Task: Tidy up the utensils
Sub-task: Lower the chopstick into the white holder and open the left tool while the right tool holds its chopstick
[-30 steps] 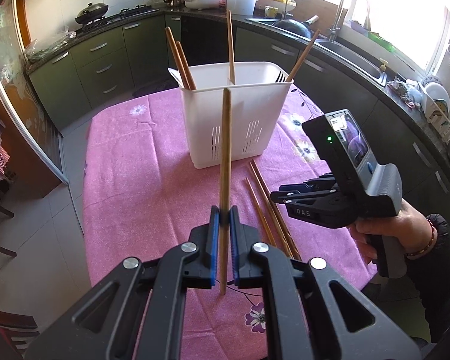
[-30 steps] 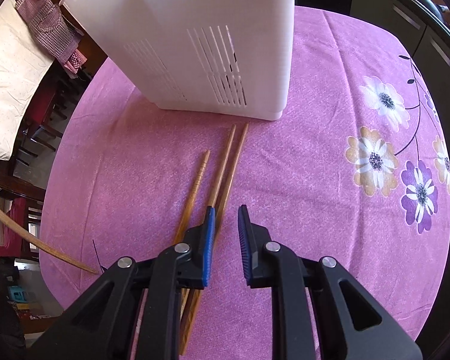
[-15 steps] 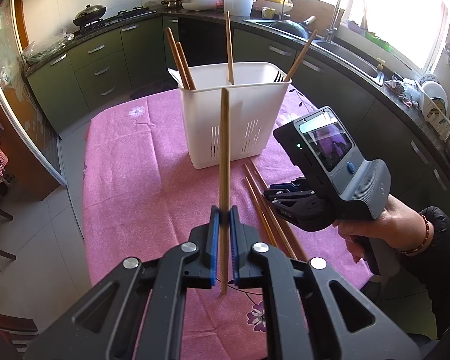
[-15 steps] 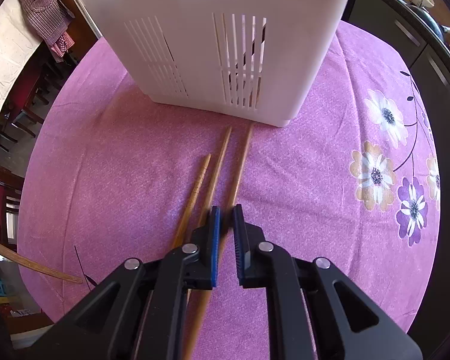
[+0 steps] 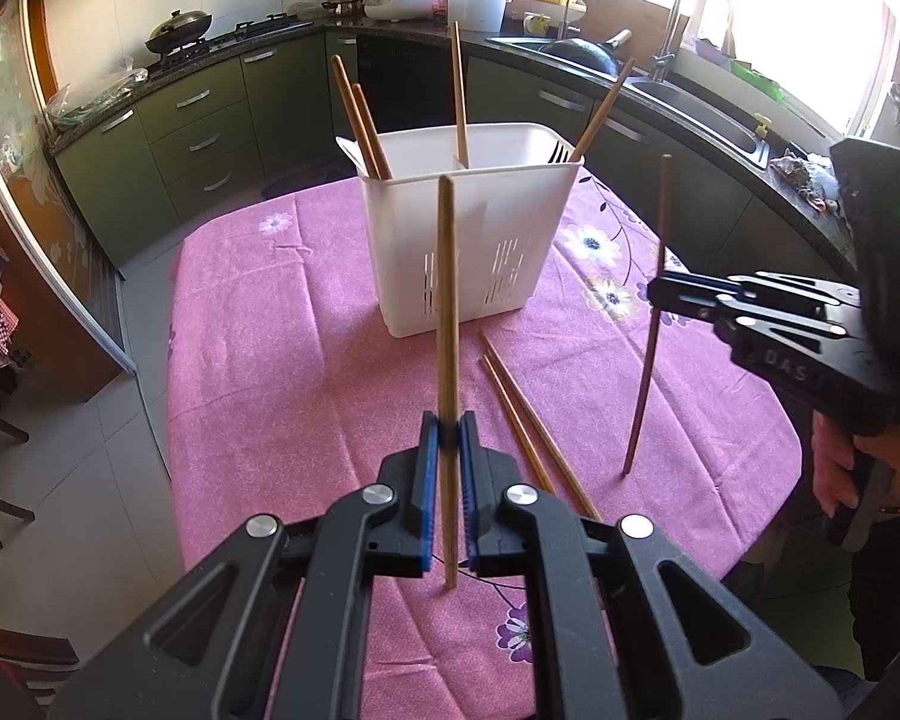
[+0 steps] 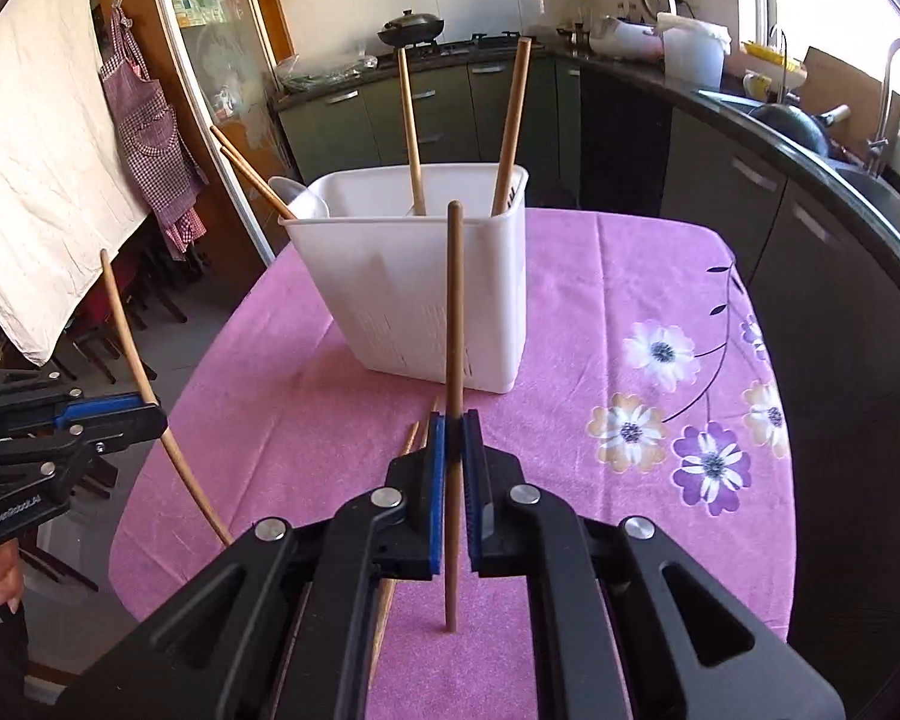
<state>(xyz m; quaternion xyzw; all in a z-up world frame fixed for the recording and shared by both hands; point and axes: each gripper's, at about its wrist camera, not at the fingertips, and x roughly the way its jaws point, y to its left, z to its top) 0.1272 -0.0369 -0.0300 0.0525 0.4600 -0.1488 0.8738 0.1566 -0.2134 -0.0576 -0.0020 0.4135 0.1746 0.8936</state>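
Two wooden chopsticks are being held upright above the table, one in each gripper. The left gripper [image 5: 444, 429] is clenching a pale round chopstick [image 5: 447, 300] near its lower third, long axis nearly vertical, its lower tip hanging just below the blue ribbed pads. The right gripper [image 6: 455, 429] is gripping a darker chopstick [image 6: 455, 312] the same way, standing almost straight up, its top reaching in front of the basket's rim. Ahead of both is sitting a white plastic utensil basket [image 5: 474, 252] with slotted walls and a divider; four more chopsticks are leaning out of it at different angles, and fork tines are showing at its right corner. Two loose chopsticks [image 5: 528, 420] are lying side by side on the pink floral tablecloth [image 5: 270, 360], pointing toward the basket's base. Dark green cabinets are curving around behind.
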